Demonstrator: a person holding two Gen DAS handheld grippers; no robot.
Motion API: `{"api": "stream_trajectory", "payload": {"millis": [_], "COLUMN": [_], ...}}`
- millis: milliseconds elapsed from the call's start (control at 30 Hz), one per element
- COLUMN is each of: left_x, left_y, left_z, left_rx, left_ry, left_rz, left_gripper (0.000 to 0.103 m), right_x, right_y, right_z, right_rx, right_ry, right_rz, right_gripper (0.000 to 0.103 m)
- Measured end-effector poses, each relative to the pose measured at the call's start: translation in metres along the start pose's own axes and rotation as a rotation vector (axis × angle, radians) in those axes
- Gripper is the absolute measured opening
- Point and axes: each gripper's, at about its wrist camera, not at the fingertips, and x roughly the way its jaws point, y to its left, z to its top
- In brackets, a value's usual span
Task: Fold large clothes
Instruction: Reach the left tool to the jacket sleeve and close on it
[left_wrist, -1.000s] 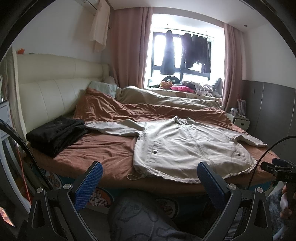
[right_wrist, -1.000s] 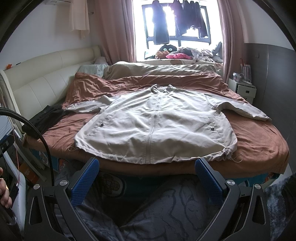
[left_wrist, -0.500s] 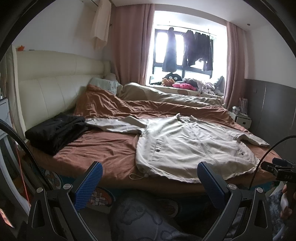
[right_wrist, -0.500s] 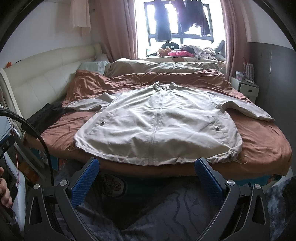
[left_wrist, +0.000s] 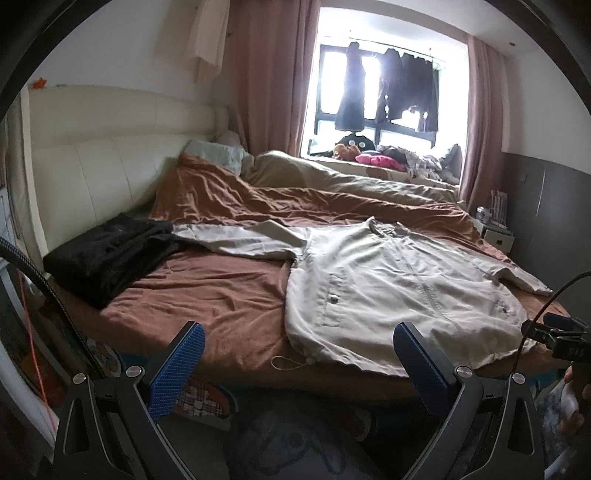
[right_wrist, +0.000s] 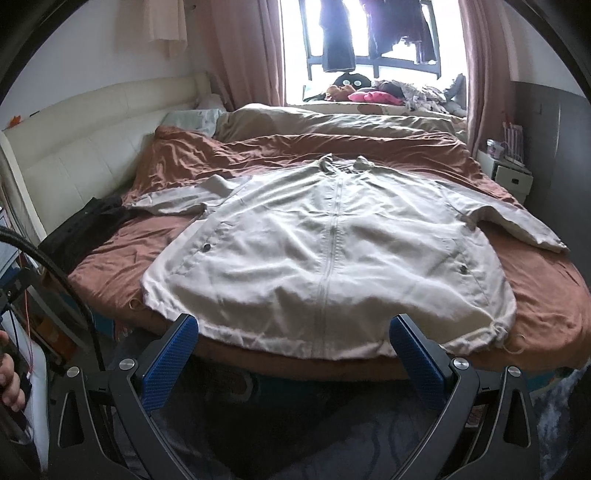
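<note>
Jacket (right_wrist: 332, 251) lies flat on the bed (right_wrist: 110, 266), front up, zip running from the near hem to the far collar, sleeves spread left and right. Right gripper (right_wrist: 293, 354) hangs just short of the hem, jaws wide apart, empty. Left gripper (left_wrist: 299, 354) sits off the jacket's left corner, jaws also apart, nothing in them. Black clothes (left_wrist: 107, 254) cover the left cuff. The right gripper's body blocks the hem's far right end in the left view.

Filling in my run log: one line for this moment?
jacket flat, zipped, unfolded on bed | left gripper open, empty | right gripper open, empty
</note>
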Motion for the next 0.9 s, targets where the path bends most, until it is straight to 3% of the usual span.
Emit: {"api": "stream_trajectory", "payload": {"millis": [367, 600, 900], "left_x": [0.064, 0.115, 0.183], "left_y": [0.022, 0.045, 0.087], "left_z": [0.025, 0.051, 0.091], "left_rx": [-0.019, -0.049, -0.122], "left_ry": [0.049, 0.075, 0.123], "left_rz": [0.005, 0.000, 0.007], "left_gripper": [0.102, 0.102, 0.092], "right_x": [0.065, 0.101, 0.157], "right_y": [-0.003, 0.000, 0.002], "right_z": [0.030, 0.061, 0.097], "right_rx": [-0.008, -0.017, 0.000], "right_ry": [0.054, 0.044, 0.059], "right_rz": [-0.006, -0.013, 0.049], "right_gripper": [0.103, 0.103, 0.103]}}
